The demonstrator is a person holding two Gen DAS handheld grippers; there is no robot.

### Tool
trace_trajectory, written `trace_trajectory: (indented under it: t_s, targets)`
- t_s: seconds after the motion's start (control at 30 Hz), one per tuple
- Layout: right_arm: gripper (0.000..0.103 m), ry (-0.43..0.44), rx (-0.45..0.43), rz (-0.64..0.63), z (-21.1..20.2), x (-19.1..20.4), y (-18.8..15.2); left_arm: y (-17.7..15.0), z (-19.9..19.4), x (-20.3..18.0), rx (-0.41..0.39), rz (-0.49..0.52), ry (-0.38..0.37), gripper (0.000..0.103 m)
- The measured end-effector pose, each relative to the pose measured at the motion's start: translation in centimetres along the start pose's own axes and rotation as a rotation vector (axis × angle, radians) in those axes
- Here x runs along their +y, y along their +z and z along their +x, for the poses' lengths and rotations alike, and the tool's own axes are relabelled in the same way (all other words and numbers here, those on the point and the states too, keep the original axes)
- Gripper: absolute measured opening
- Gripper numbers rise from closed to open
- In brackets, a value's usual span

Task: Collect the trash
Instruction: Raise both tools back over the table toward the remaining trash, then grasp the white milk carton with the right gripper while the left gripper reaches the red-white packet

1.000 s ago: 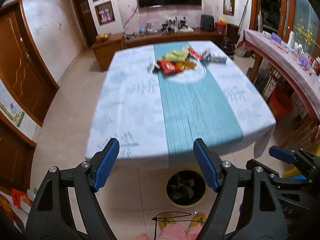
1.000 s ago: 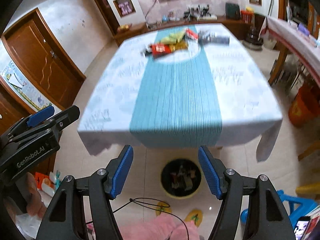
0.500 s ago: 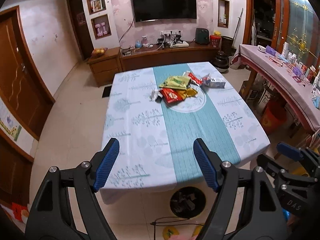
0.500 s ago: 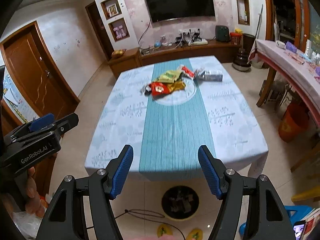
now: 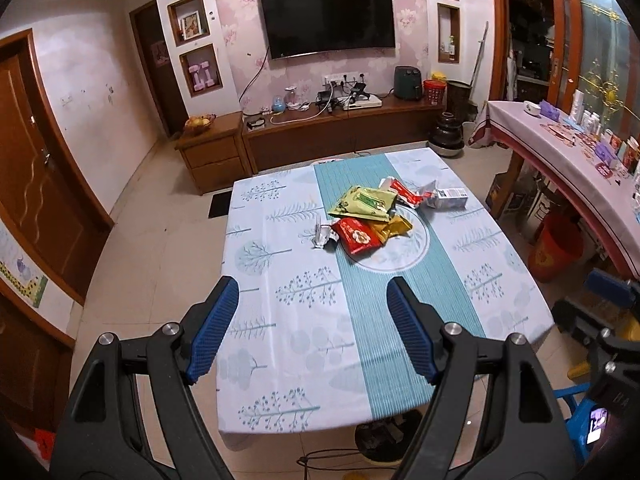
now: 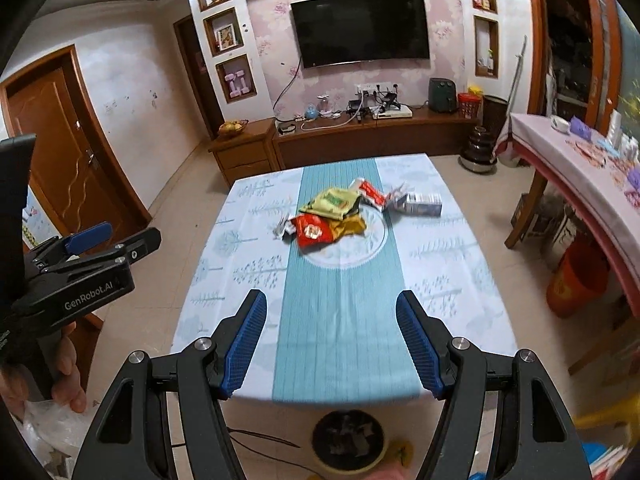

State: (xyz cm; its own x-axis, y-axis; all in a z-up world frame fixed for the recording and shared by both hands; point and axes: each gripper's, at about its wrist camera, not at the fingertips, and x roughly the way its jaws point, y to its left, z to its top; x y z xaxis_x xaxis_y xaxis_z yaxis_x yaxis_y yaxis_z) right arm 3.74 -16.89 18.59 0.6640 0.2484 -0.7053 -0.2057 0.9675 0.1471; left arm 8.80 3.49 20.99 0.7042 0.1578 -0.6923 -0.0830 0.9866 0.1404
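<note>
A heap of trash lies at the far middle of the table [image 5: 280, 320]: a green-yellow packet [image 5: 366, 202] [image 6: 334, 202], a red packet [image 5: 357, 235] [image 6: 313, 231], a gold wrapper [image 5: 394, 227], a silver wrapper [image 5: 323, 235], a red-white wrapper [image 5: 404, 192] and a small white carton [image 5: 450, 197] [image 6: 424, 204]. My left gripper [image 5: 312, 302] hangs open over the near edge, far short of the heap, nothing between its fingers. My right gripper [image 6: 331, 312] is also open and empty, above the teal runner [image 6: 340, 300]. A round bin [image 6: 348, 438] with scraps stands on the floor under the near edge.
An orange bucket [image 5: 554, 246] and a long side table [image 5: 560, 152] crowded with small items stand to the right. A TV cabinet [image 5: 340, 128] lines the far wall; wooden doors [image 5: 36, 180] are on the left. A cable [image 6: 260, 436] lies on the floor by the bin.
Both grippers have risen and tilted up: the table now sits lower in view, the TV wall appears, and the bin slips toward the bottom edge. Both jaws stay open.
</note>
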Motion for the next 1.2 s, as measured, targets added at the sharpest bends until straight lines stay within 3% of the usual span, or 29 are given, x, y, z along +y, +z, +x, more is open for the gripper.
trace_trajectory:
  t_s: [0.37, 0.63, 0.9, 1.2]
  targets:
    - [0.068, 0.029, 0.056, -0.133, 10.1, -6.7, 12.8, 8.6, 10.1, -2.3, 0.089, -0.142, 0.057, 0.074]
    - [0.068, 0.077, 0.16, -0.216, 22.9, -17.0, 20.7, 14.4, 20.6, -8.8, 0.145, -0.195, 0.059, 0.074]
    - [0.068, 0.114, 0.263, -0.345, 37.5, -24.3, 21.1, 15.9, 30.8, -16.7, 0.183, -0.17, 0.005, 0.074]
    - [0.069, 0.145, 0.315, -0.582, 47.9, -25.3, 17.9, 13.3, 38.0, -22.5, 0.226, -0.068, -0.051, 0.074]
